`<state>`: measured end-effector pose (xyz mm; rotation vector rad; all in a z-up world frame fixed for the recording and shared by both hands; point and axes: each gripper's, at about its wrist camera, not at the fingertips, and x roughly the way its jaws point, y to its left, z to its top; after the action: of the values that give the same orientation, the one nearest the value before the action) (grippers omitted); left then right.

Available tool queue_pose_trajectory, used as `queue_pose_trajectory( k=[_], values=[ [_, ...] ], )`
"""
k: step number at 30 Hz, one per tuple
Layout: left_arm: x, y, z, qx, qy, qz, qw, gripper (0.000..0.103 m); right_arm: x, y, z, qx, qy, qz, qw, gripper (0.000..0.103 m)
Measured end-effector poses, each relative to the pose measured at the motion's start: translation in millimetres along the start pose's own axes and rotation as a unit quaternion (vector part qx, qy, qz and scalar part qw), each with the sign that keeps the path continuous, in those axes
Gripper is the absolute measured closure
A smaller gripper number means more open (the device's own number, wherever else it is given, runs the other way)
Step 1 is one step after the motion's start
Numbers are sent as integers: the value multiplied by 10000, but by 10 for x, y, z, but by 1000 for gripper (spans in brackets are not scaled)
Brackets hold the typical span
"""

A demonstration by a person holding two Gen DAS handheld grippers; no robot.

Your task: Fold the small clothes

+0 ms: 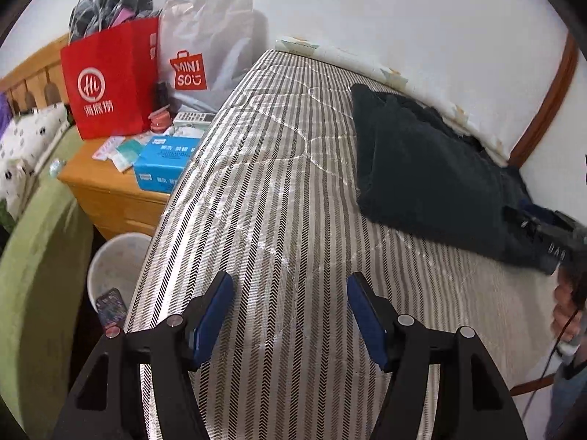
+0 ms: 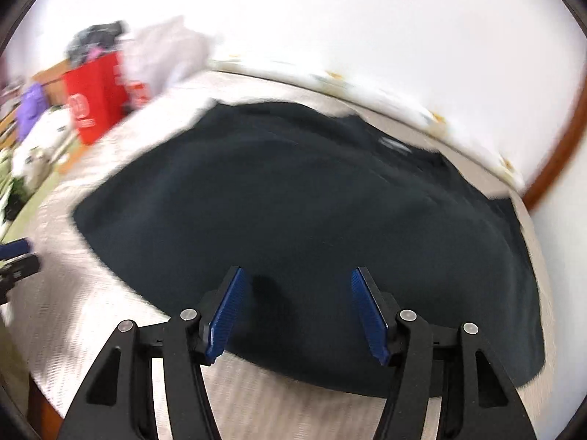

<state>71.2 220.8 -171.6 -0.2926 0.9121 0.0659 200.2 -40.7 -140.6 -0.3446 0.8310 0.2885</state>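
A dark navy garment lies partly folded on the striped mattress, toward its right side by the wall. My left gripper is open and empty, over bare mattress to the left of the garment. In the right wrist view the garment fills the middle, blurred by motion. My right gripper is open and empty, its blue pads just above the garment's near edge. The left gripper shows at that view's left edge.
A wooden nightstand left of the bed holds a red paper bag, a grey Miniso bag, a blue tissue box and small items. A white bin stands below. A green cushion is at left. The wall runs along the right.
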Motion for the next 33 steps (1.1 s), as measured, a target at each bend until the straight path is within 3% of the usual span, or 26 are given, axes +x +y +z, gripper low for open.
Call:
queue_pose_trajectory(
  k=[8, 13, 16, 18, 20, 21, 22, 27, 33],
  values=[
    [-109, 99, -81, 87, 188, -273, 9994, 37, 22, 1034, 155, -1288, -209, 650, 9893, 42],
    [-127, 178, -120, 6, 206, -320, 9993, 36, 129, 1467, 141, -1944, -174, 768, 9778, 42],
    [-124, 192, -115, -39, 197, -355, 9992, 35, 282, 1563, 104, -2031, -46, 684, 9768, 42],
    [-115, 166, -110, -1, 197, -320, 9993, 35, 307, 1542, 126, -1825, -235, 732, 9802, 45],
    [-97, 133, -105, 23, 172, -247, 9995, 34, 334, 1523, 149, -1693, -318, 725, 9824, 62],
    [-89, 116, -103, 34, 152, -216, 9996, 34, 353, 1501, 170, -1667, -376, 666, 9830, 79],
    [-79, 93, -103, 48, 130, -175, 9998, 34, 355, 1483, 180, -1625, -433, 613, 9839, 83],
    [-92, -132, -87, 233, 181, -102, 9995, 34, 90, 1080, 305, -775, -766, 1157, 9873, 89],
    [-121, -585, -9, 608, -70, -39, 9981, 34, -491, 125, 325, 240, -1534, 1113, 9816, 90]
  ],
)
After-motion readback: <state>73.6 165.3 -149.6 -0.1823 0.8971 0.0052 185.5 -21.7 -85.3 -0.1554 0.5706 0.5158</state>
